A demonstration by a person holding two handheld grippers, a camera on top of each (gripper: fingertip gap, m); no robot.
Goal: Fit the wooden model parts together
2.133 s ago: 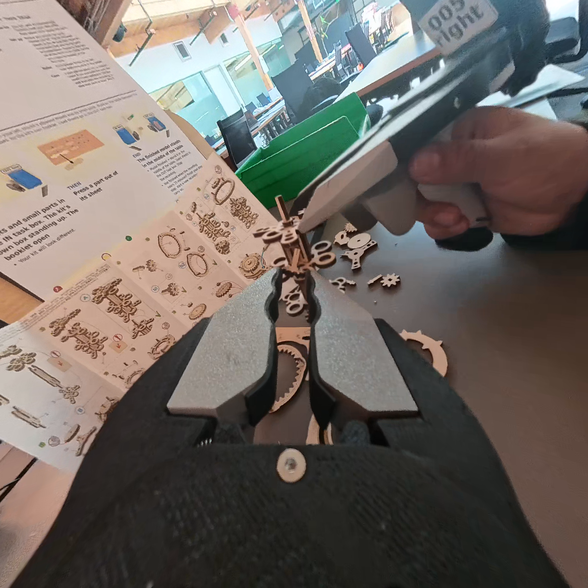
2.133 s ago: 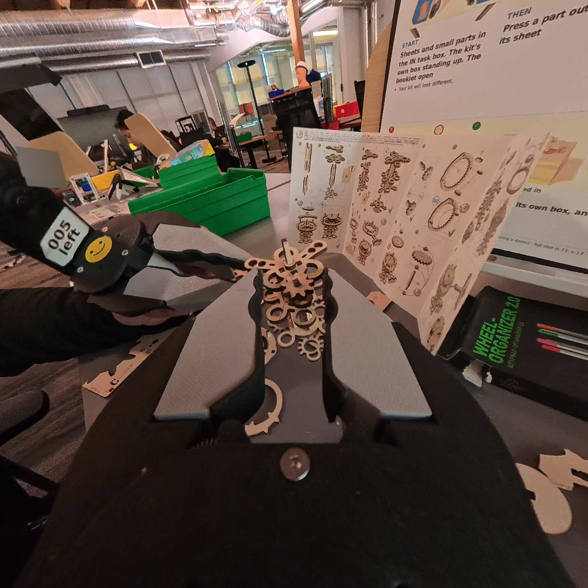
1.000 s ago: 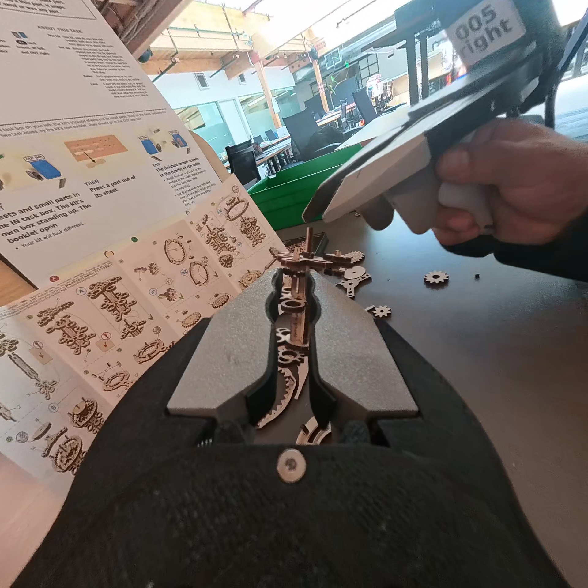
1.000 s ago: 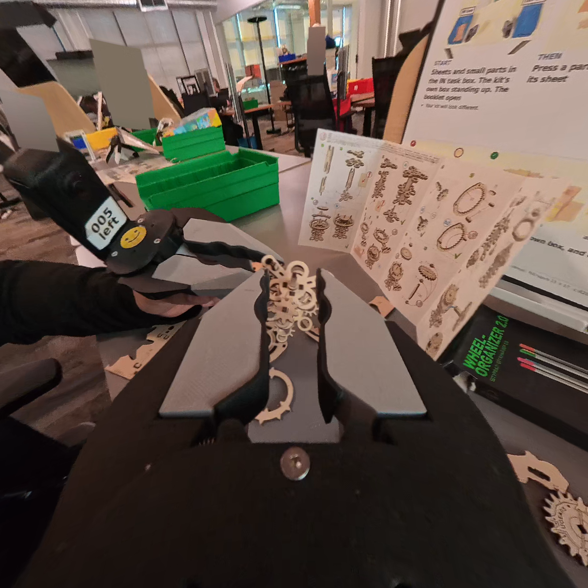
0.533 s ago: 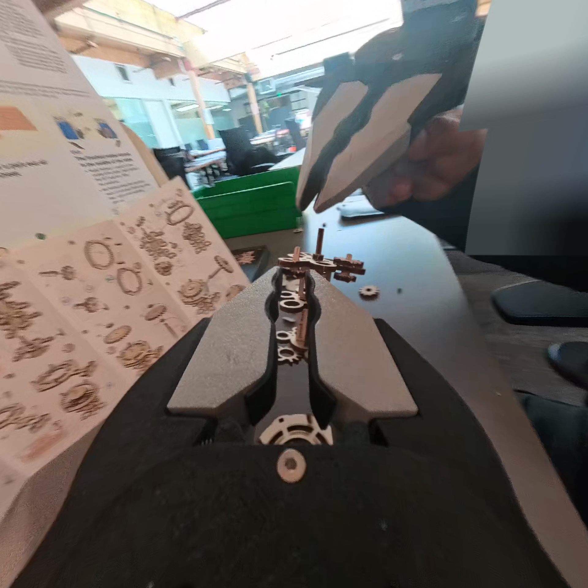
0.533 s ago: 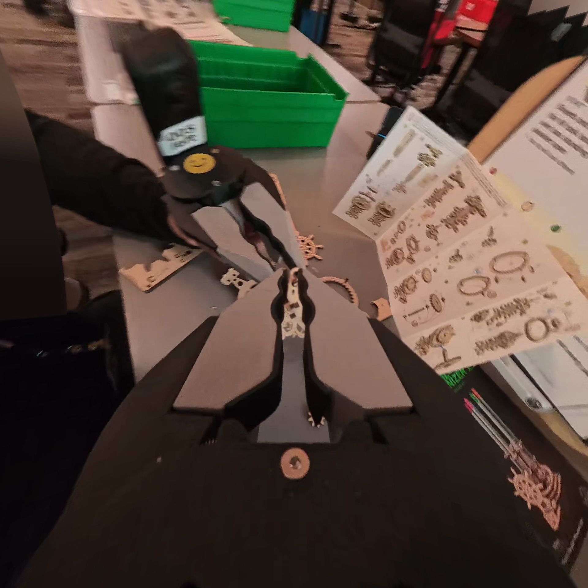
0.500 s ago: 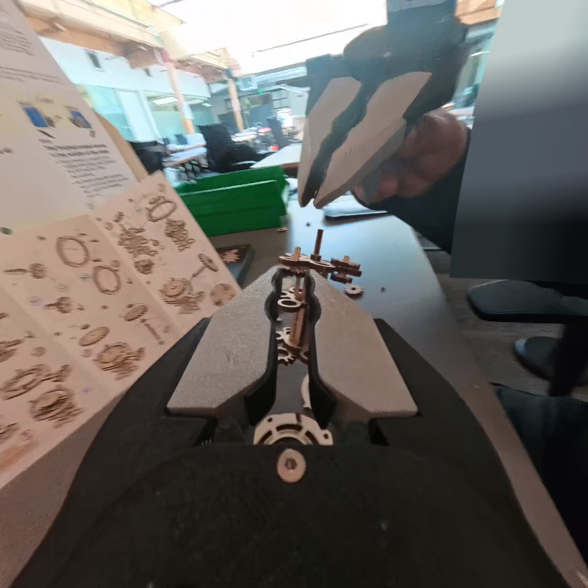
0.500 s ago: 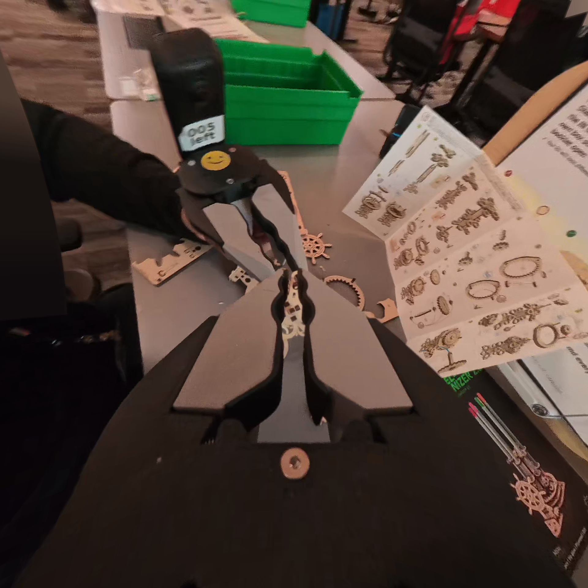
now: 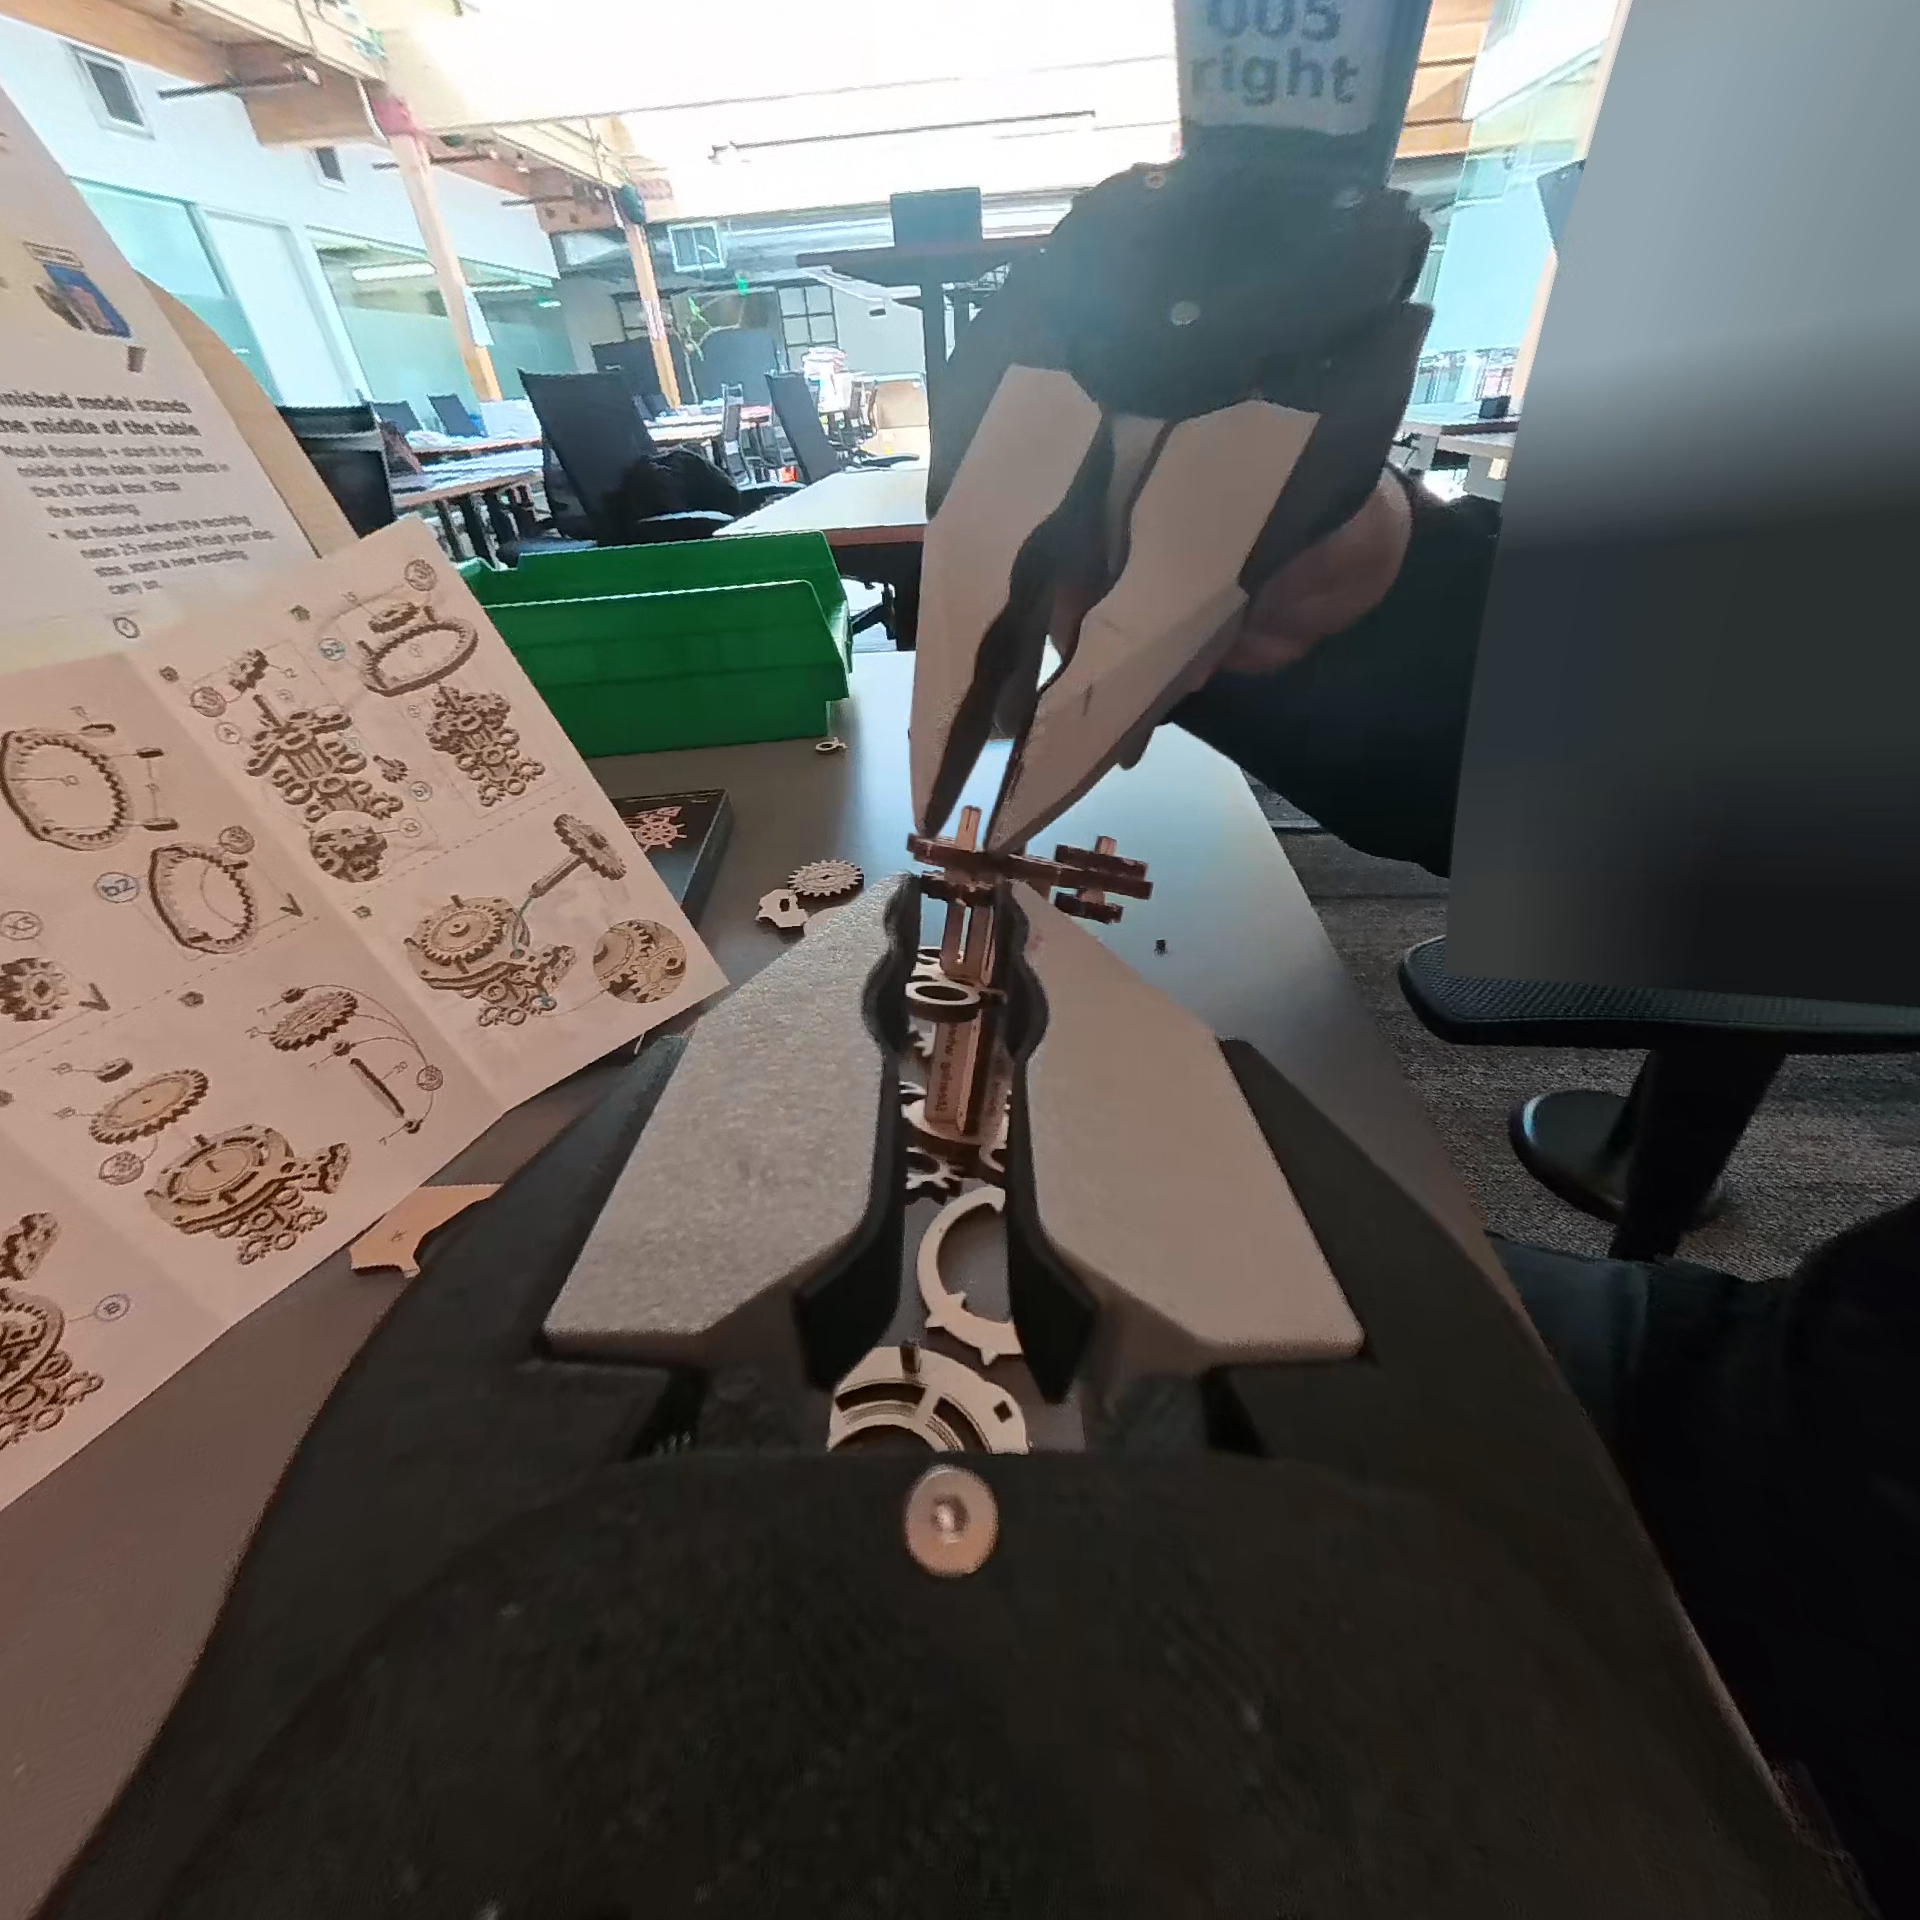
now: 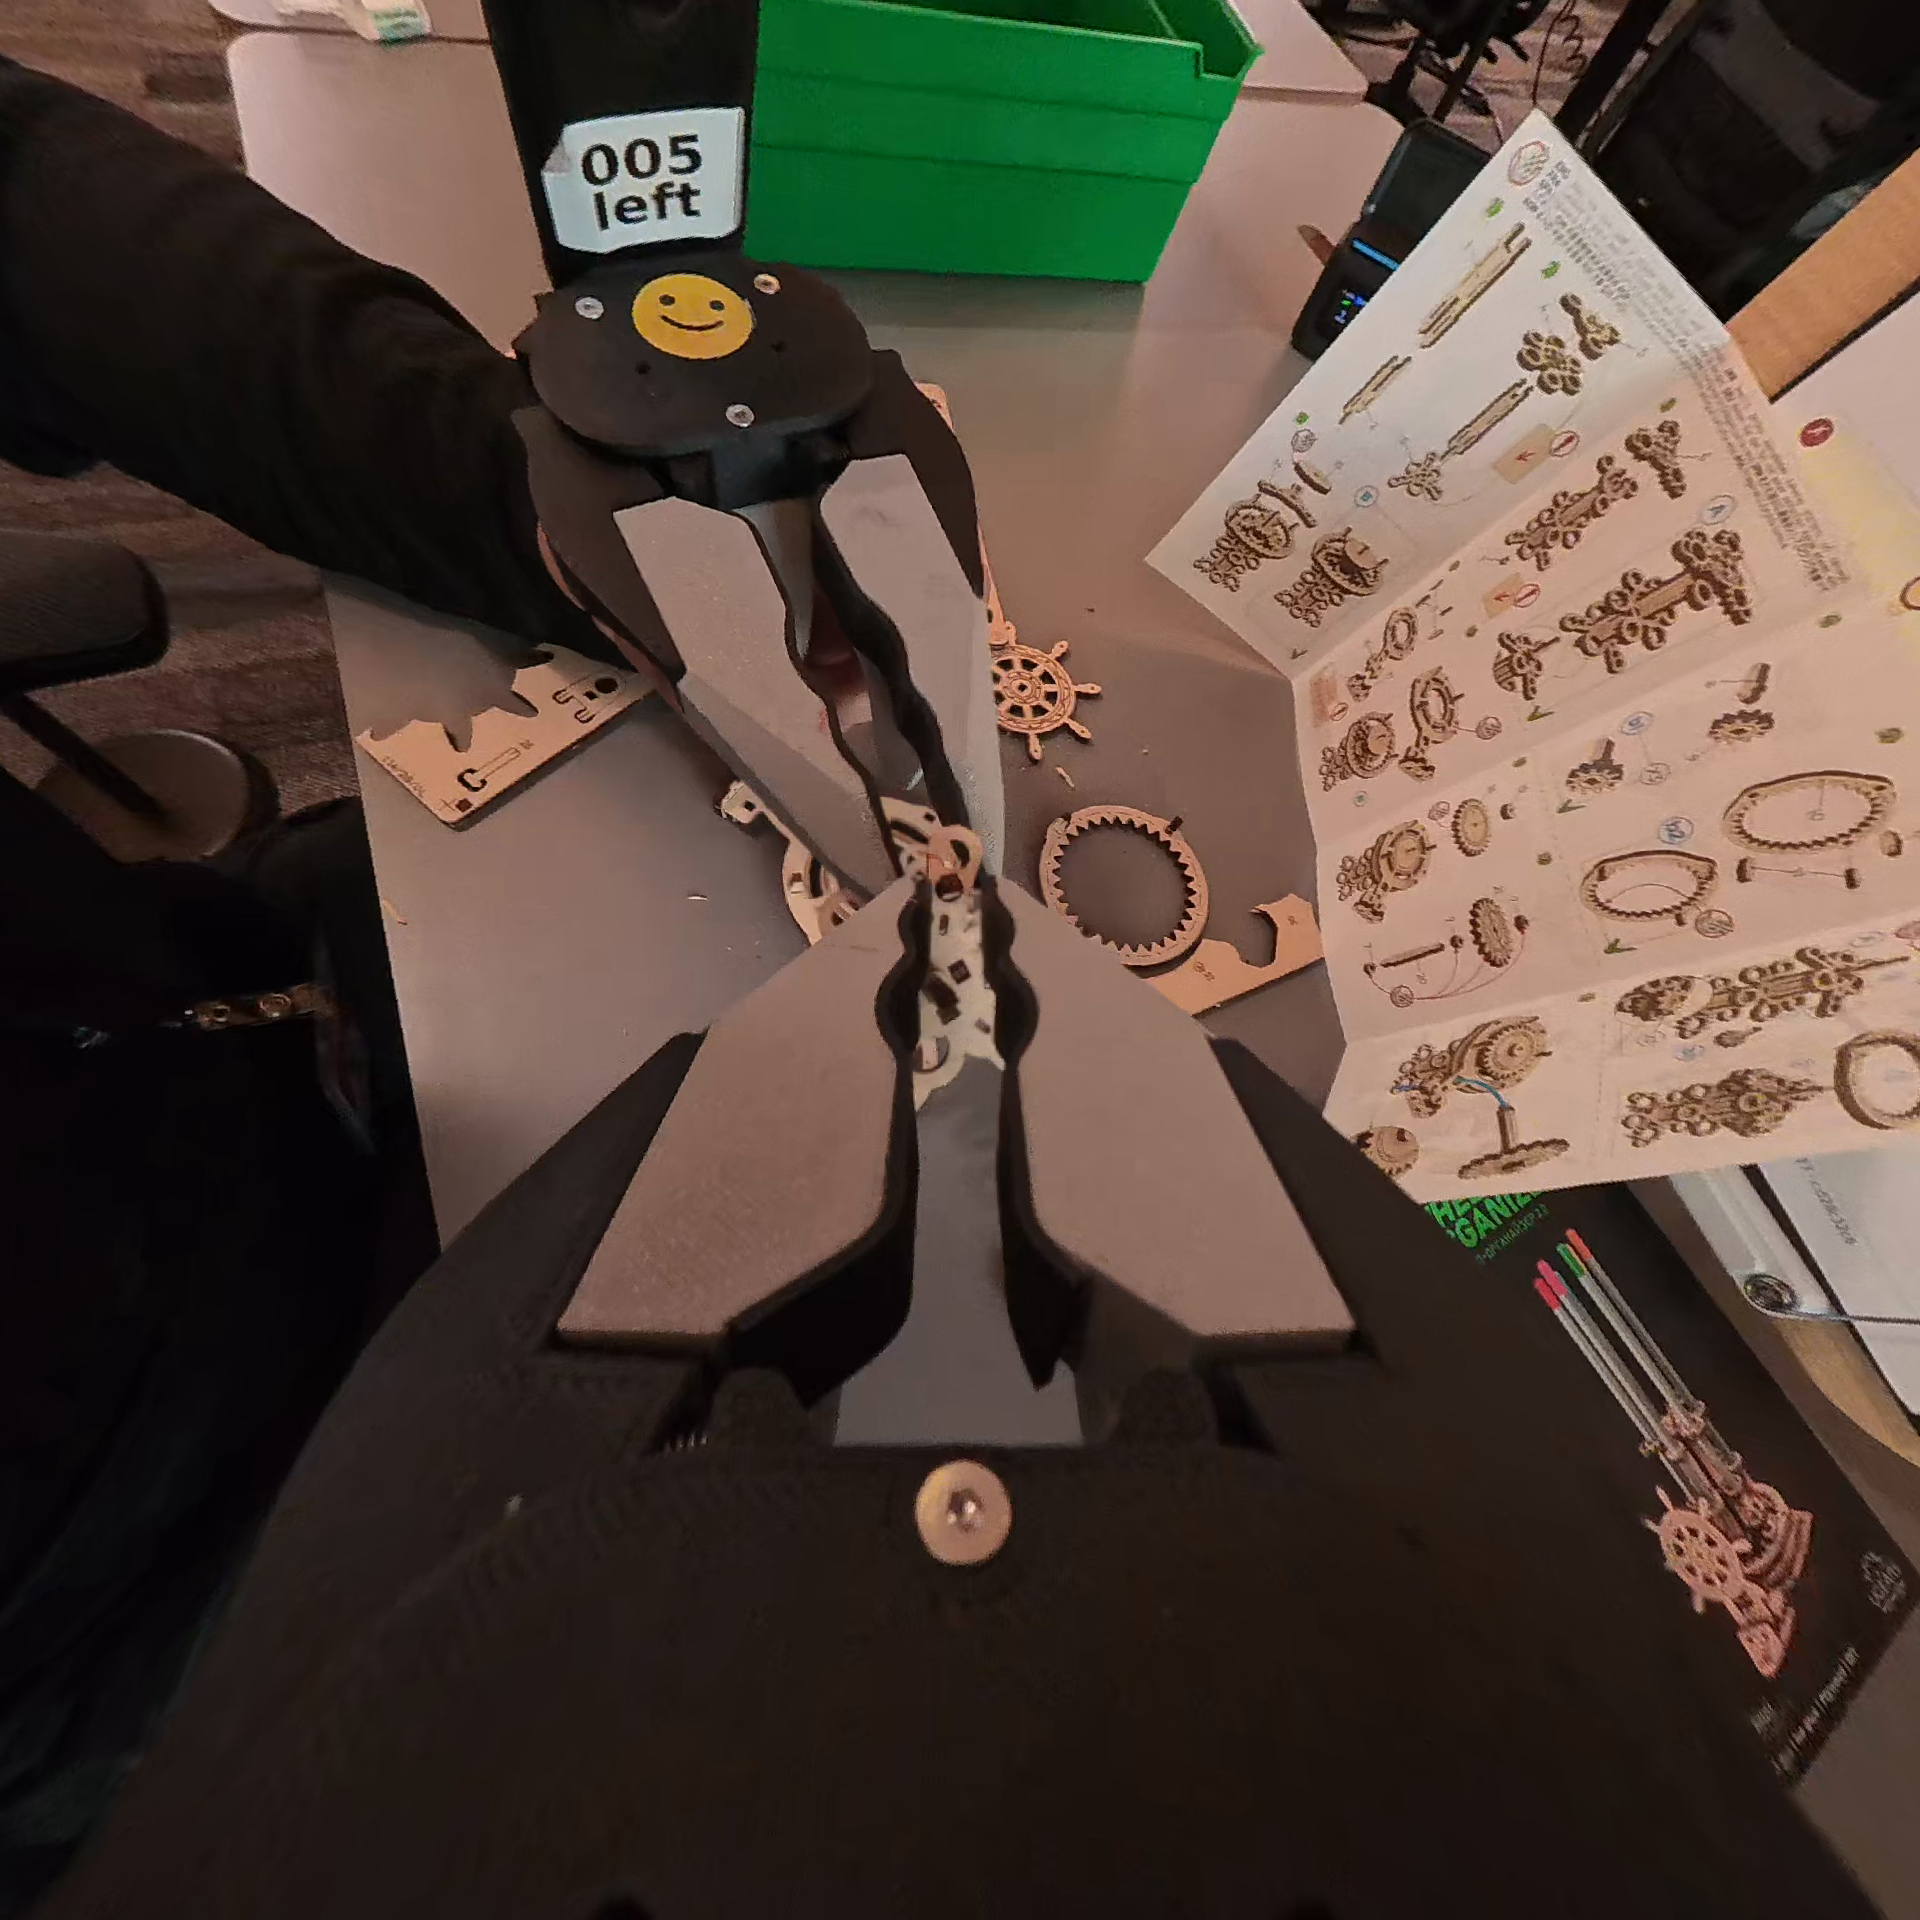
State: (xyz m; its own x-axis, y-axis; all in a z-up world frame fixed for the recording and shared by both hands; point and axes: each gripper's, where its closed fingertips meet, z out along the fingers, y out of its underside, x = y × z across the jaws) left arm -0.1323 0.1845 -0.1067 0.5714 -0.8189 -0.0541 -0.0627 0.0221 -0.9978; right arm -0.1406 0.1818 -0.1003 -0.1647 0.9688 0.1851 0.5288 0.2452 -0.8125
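My left gripper [image 9: 961, 904] is shut on a wooden sub-assembly [image 9: 971, 1039], a shaft with stacked discs and a dark cross plate [image 9: 1039, 873] at its top, held upright above the table. My right gripper [image 9: 966, 831] comes down from above, its tips closed around the peg that sticks up from the cross plate. In the right wrist view the right gripper [image 10: 951, 899] meets the left gripper [image 10: 935, 862] tip to tip, with the assembly [image 10: 951, 977] showing between the fingers.
A folded instruction leaflet [image 9: 312, 883] [image 10: 1558, 779] stands beside the work spot. Green bins [image 9: 675, 644] [image 10: 987, 156] sit behind. A ring gear [image 10: 1055, 878], a ship's wheel [image 10: 1034, 691], a punched sheet [image 10: 499, 738], a loose gear [image 9: 826, 878] and a black kit box [image 10: 1662, 1455] lie on the table. My left and right fingertips are right by each other. The ship's wheel [image 10: 1034, 691] is about 20 cm from both grippers' fingertips.
My right gripper swung over from the right, narrowed, and came down onto the peg on top of the assembly. The left gripper turned right, still holding the assembly.
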